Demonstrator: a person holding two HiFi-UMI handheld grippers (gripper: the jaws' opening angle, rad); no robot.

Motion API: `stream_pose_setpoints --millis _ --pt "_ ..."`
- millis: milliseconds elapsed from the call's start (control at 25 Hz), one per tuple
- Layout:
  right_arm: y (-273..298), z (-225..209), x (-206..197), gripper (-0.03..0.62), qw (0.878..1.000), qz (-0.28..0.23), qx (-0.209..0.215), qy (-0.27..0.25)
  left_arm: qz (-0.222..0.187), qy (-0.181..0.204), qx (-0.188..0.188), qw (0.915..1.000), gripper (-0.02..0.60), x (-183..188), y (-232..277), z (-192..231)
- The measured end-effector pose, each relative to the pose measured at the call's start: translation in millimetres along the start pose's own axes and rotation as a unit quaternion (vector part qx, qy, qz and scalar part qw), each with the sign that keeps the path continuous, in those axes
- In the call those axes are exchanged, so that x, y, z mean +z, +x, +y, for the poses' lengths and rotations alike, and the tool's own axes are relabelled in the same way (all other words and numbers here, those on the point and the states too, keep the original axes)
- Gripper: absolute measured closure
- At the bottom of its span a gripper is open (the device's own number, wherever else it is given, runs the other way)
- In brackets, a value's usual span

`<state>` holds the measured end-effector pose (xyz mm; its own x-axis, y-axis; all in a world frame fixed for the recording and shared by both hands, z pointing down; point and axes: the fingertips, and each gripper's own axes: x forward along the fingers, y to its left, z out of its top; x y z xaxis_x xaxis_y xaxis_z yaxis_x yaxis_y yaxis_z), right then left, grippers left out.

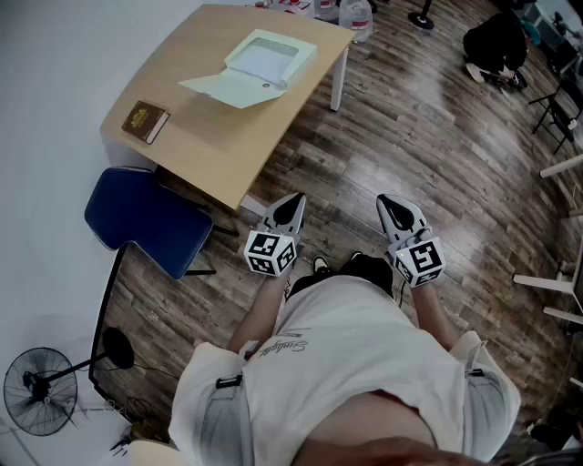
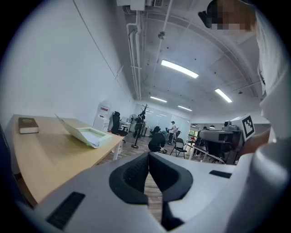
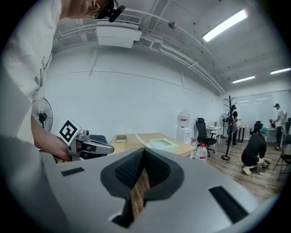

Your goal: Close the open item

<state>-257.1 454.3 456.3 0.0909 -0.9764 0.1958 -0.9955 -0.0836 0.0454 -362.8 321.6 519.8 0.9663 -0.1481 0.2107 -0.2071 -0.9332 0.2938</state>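
Clearances, all placed from the table (image 1: 228, 136).
- Side facing the person: bare floor, open along its length.
- Near corner: blue chair (image 1: 146, 218) set against it, barring that end.
- Top, middle and near part: bare wood.
- Top, wall-side edge: book (image 1: 146, 121).
- Top, far end: open box (image 1: 260, 65), lid lying out flat beside it.
- Beyond the far end: bottle (image 1: 357, 16) on the floor.

1 table (image 1: 209, 136) | 1 open box (image 1: 264, 59) | 1 book (image 1: 146, 121) | 1 chair (image 1: 146, 218) | 1 fan (image 1: 41, 391) — 2 grippers (image 1: 290, 207) (image 1: 390, 207)
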Motion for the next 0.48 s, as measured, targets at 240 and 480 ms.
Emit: stream_pose_setpoints --millis 240,480 --pt "5.1 -10.0 -0.6 0.599 1.0 -0.002 -0.009 0.018 -0.005 -0.007 0.001 1.0 0.566 0.7 1.7 7.8" --pt "12.5 -10.1 1.2 0.599 1.0 -0.004 -0.018 0.02 0.006 -0.025 0.001 0.9997 0.566 -8.3 8.1 22.5"
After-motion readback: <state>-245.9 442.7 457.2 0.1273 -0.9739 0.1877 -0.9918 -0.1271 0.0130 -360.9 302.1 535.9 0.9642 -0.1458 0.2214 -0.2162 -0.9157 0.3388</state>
